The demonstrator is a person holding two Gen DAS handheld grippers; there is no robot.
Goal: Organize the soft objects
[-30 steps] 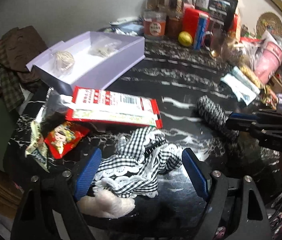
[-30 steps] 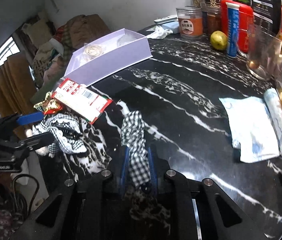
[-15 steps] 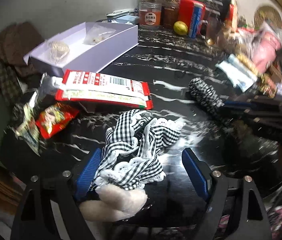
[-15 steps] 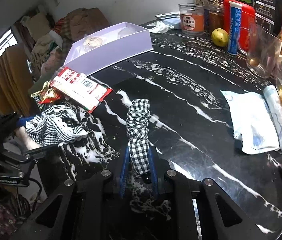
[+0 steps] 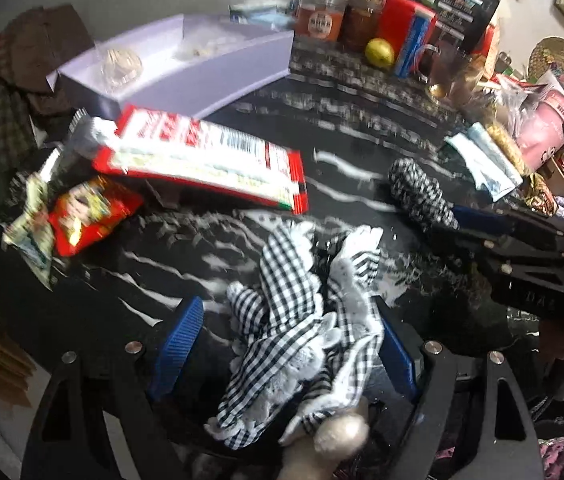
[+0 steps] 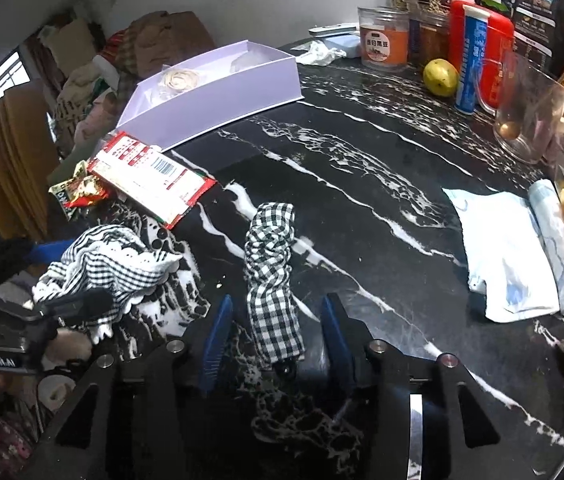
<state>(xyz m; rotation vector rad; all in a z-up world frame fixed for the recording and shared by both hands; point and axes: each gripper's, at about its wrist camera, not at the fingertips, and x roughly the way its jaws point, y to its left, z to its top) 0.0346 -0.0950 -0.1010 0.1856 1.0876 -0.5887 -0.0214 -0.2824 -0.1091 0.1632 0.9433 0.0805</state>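
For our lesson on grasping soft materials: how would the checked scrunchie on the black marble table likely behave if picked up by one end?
The checked scrunchie would probably flop: its gathered fabric lies limp and flattened on the table. It looks light for its size, being thin cloth. It seems unlikely to roll or break, lying between the opening jaws of the right claw.
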